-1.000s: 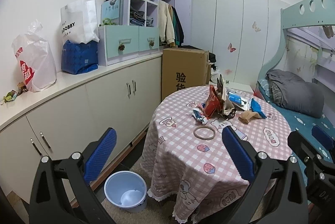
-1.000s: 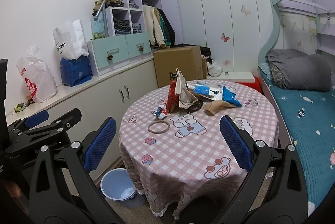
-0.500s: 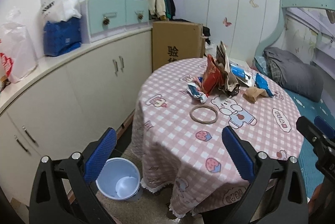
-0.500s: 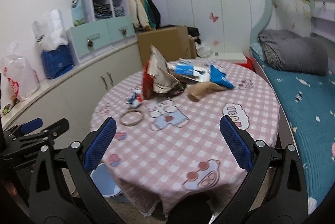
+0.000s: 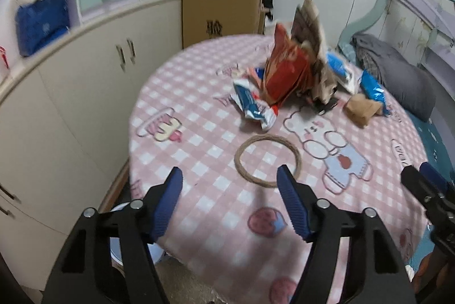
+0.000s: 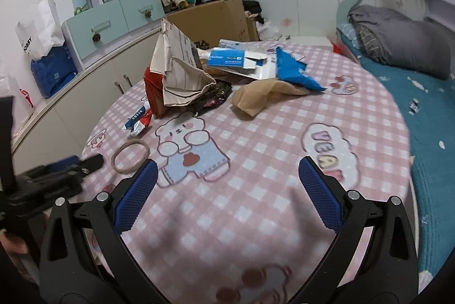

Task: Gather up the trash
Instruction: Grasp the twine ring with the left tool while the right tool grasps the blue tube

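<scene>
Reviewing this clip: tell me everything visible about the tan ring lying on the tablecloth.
The tan ring is a thin hoop that looks like several turns of cord or rubbery band, loosely bundled. It lies flat on the pink checked tablecloth, open in the middle so the checks show through. It sits on its own, near the silver-blue wrapper and beside the printed bear, touching neither. The open left tool hangs just short of it; nothing grips it.

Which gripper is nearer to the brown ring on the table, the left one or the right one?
Left. The left gripper is open just before the brown ring, one fingertip almost at its rim. The right gripper is open farther off, over the bear print, ring to its left.
</scene>
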